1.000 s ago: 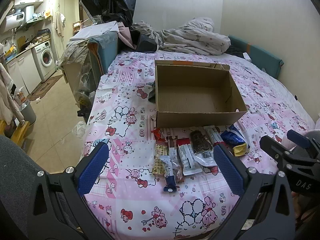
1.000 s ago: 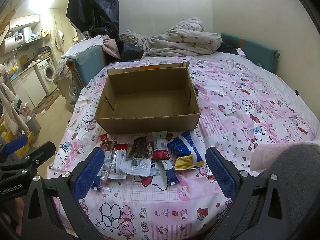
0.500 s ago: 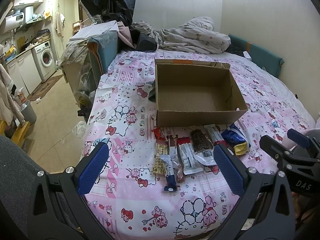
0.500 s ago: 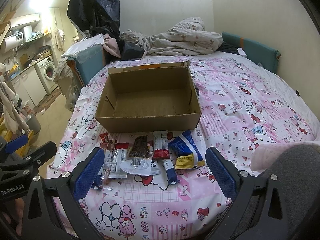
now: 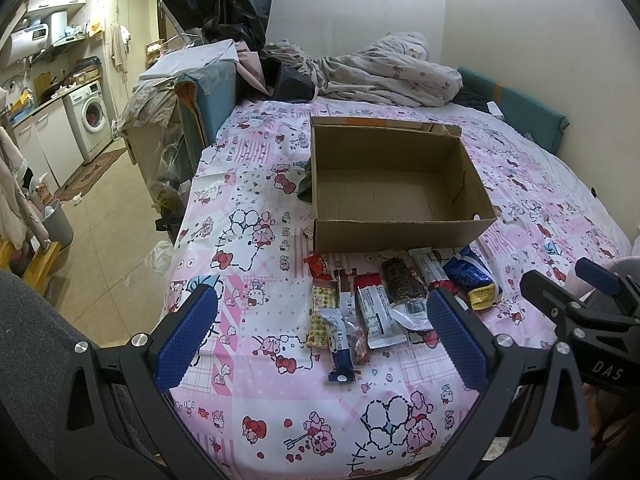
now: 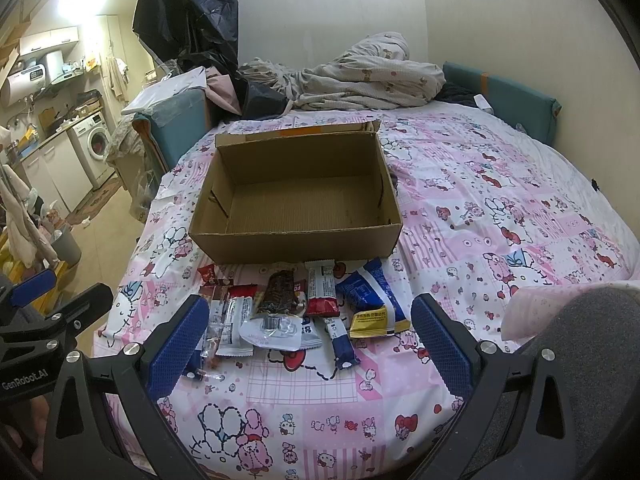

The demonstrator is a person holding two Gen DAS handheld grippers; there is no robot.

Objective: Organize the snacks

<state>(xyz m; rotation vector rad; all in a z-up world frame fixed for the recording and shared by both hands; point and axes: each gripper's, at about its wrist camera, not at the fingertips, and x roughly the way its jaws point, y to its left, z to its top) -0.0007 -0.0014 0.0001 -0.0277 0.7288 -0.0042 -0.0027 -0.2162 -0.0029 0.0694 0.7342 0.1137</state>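
Note:
An open, empty cardboard box sits on the pink cartoon-print bed sheet. Several wrapped snacks lie in a row in front of it: a blue-and-yellow packet, a dark brown bar, a red-and-white bar, white bars and a thin blue stick. My left gripper is open and empty, hovering before the snacks. My right gripper is open and empty, also just short of them.
A rumpled duvet and clothes lie at the far end of the bed. A teal cushion lines the right wall. The bed's left edge drops to a tiled floor with a washing machine beyond.
Both grippers have drifted very slightly; the scene is almost unchanged. Nothing was picked up or moved.

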